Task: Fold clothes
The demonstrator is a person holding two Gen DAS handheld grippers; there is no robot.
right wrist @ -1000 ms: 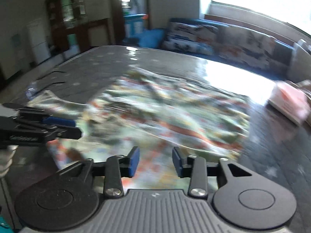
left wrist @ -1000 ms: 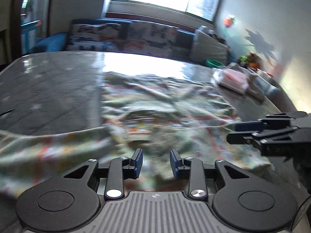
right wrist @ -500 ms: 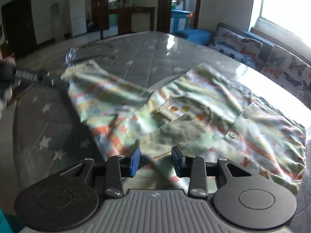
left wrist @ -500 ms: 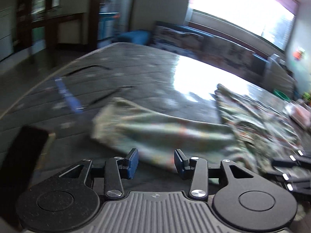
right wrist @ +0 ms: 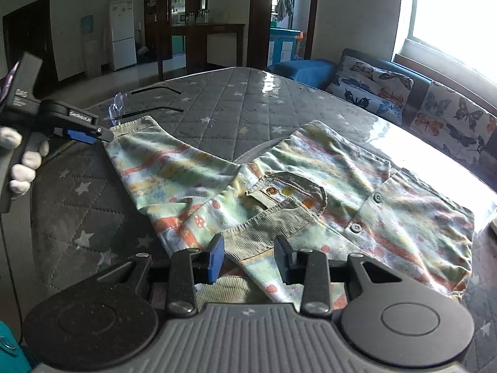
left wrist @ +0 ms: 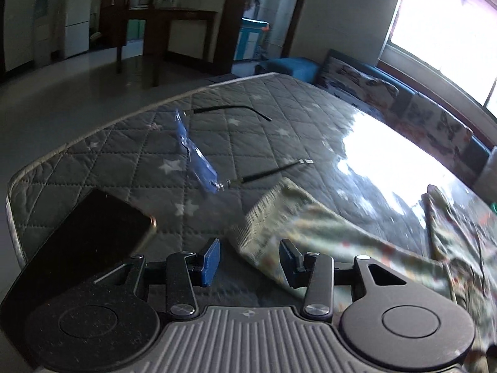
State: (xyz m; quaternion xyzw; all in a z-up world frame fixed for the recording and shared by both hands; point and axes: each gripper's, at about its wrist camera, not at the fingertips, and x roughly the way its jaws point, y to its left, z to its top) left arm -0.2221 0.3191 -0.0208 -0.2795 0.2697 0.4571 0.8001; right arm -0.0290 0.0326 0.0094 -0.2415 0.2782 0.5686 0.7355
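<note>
Right gripper (right wrist: 248, 259) in front of me, jaws spread, the corduroy collar (right wrist: 270, 227) of the patterned shirt (right wrist: 341, 205) lying between the fingers, nothing pinched. The shirt lies flat on the quilted star mat (right wrist: 236, 105). My left gripper (left wrist: 248, 262) gapes wide at the sleeve cuff (left wrist: 273, 214); whether a finger touches cloth, I can't tell. Just left sits a dark phone (left wrist: 87, 242). Farther out, safety glasses (left wrist: 198, 158); beyond, the butterfly sofa (right wrist: 403, 93).
</note>
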